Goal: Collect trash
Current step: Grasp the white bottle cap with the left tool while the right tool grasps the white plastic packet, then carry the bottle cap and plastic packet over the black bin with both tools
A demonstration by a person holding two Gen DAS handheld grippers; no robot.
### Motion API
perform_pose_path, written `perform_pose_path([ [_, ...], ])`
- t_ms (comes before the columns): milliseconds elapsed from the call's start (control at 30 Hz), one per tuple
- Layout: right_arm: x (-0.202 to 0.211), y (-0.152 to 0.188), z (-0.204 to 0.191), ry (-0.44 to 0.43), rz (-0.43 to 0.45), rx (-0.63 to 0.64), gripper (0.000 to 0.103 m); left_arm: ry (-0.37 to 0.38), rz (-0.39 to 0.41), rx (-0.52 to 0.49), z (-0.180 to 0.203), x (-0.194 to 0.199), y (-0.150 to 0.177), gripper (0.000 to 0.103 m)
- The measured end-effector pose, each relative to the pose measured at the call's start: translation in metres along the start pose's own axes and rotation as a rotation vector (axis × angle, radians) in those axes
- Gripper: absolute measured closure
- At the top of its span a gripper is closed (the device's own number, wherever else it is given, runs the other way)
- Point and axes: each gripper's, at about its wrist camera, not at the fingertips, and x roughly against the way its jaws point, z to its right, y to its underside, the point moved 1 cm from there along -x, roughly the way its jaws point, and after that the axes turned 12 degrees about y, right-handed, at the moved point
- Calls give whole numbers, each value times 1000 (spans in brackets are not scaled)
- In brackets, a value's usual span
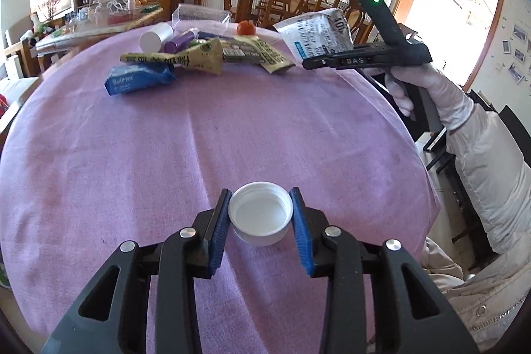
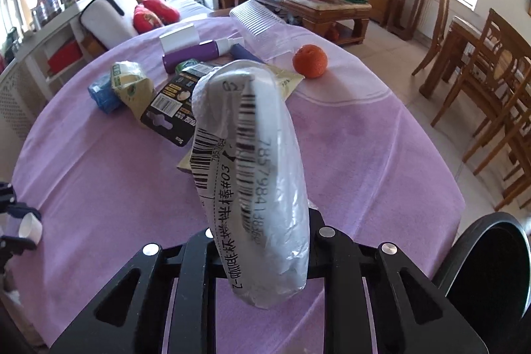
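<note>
Between left tongs (image 1: 260,214) we find white cap (image 1: 260,213) gripped; right tongs (image 2: 262,241) clench grey mailer bag (image 2: 252,161); beyond them wrappers (image 1: 202,57) on tabletop (image 1: 166,138) remain uncollected.

The right gripper (image 1: 307,63) bears the raised letters "DAS" on its side. The silver mailer bag (image 2: 255,175) it holds carries barcodes, the digits "7857984138", "#03" and a line of Chinese characters ending "-2"; from the left wrist view the same bag shows "40". Print on the other wrappers is too small to read.
</note>
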Motion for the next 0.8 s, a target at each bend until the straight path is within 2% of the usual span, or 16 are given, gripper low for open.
perform_pose_path([
  [200,41,14,4,-98,102,-120,82,-12,42,-22,5,3,-26,68],
  [400,67,31,-3,-173,156,-165,82,-10,66,-52,22,-14,-64,68],
  [467,73,39,-3,-176,171,-179,82,-27,64,-72,31,-24,-79,68],
  [567,82,53,9,-157,200,-221,82,5,68,-83,45,-38,-99,68],
  [700,100,72,44,-92,243,-316,82,19,65,-152,73,-62,-128,68],
  [800,109,90,77,-50,261,-385,82,58,63,-176,95,-82,-143,68],
])
